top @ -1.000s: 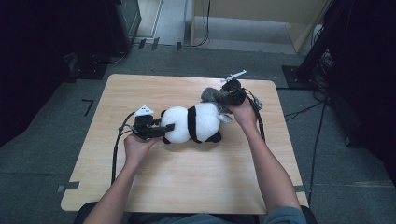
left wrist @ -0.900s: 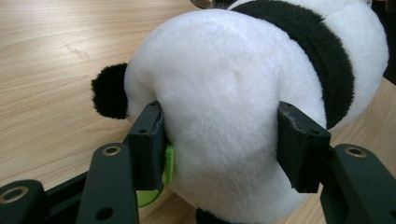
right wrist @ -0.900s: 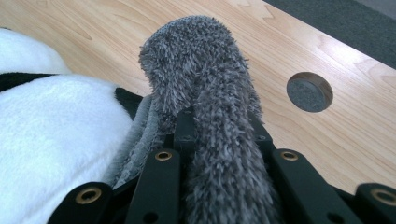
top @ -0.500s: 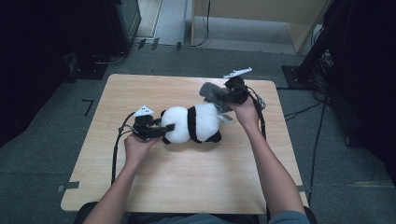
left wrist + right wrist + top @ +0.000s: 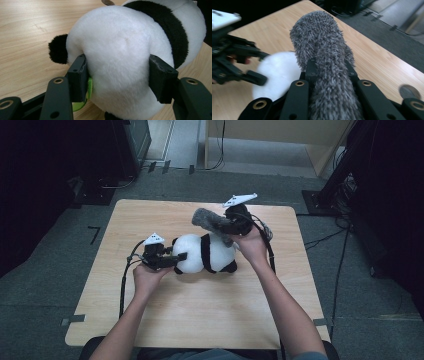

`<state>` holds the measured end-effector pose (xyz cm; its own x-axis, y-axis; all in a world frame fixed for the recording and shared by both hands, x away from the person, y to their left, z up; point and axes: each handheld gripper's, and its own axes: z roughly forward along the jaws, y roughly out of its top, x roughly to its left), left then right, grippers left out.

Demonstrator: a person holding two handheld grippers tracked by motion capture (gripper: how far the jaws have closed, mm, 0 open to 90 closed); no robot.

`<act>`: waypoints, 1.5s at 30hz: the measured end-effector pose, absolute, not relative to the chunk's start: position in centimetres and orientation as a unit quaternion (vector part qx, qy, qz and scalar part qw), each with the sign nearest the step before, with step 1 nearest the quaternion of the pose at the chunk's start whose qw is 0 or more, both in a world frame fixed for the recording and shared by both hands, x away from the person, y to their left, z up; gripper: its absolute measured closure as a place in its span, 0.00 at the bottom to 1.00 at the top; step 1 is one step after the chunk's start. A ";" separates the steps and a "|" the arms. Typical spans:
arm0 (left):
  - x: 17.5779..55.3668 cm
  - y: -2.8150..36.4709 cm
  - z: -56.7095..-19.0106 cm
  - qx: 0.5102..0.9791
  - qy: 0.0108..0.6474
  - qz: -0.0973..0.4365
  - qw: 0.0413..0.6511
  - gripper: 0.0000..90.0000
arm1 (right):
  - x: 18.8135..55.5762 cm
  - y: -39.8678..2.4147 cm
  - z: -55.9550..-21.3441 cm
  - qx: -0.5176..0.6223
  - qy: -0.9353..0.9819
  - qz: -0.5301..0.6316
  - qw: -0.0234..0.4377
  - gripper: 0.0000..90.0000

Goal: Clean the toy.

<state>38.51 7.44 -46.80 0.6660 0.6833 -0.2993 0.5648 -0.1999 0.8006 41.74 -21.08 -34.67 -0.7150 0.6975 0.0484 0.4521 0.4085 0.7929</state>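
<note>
Left tongs [image 5: 176, 260], centre-left of the high view: clamped on the white end of the plush panda [image 5: 207, 254]. In the left gripper view the two black pads press into the white fur from both sides, with a green tag [image 5: 88, 87] caught against the left pad. The left hand [image 5: 146, 274] grips the tool from below, forearm entering from the bottom left of the frame, tongs pointing toward the right of the frame and roughly level with the surface [image 5: 150, 320].

Plush panda: lies on its side at the centre of the wooden surface, its white end toward the left of the frame, a black band across its middle.

Right tongs [image 5: 212, 222], upper centre of the high view: closed on a grey furry piece [image 5: 206, 219], which stands raised above the panda's right end and juts toward the upper left. In the right gripper view the grey fur runs up between the jaws, pinched tight. Whether this piece is attached to the panda cannot be determined. The right hand [image 5: 252, 245] holds the tool just right of the panda, forearm running down to the lower right of the frame.

No containers observed.
</note>
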 end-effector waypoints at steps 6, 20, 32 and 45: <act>38.5 7.4 -46.8 0.771 0.404 0.062 0.488 0.45 | 41.0 -17.8 -34.5 0.318 0.834 0.429 0.136 0.82; 38.4 7.4 -46.8 0.772 0.405 0.063 0.487 0.45 | 41.4 -13.9 -38.1 0.320 0.839 0.427 0.103 0.82; 38.5 7.5 -46.9 0.773 0.403 0.064 0.486 0.45 | 41.8 -17.5 -40.3 0.358 0.831 0.410 0.116 0.81; 38.5 7.5 -46.9 0.772 0.403 0.063 0.488 0.45 | 41.0 -20.7 -39.4 0.366 0.825 0.404 0.150 0.81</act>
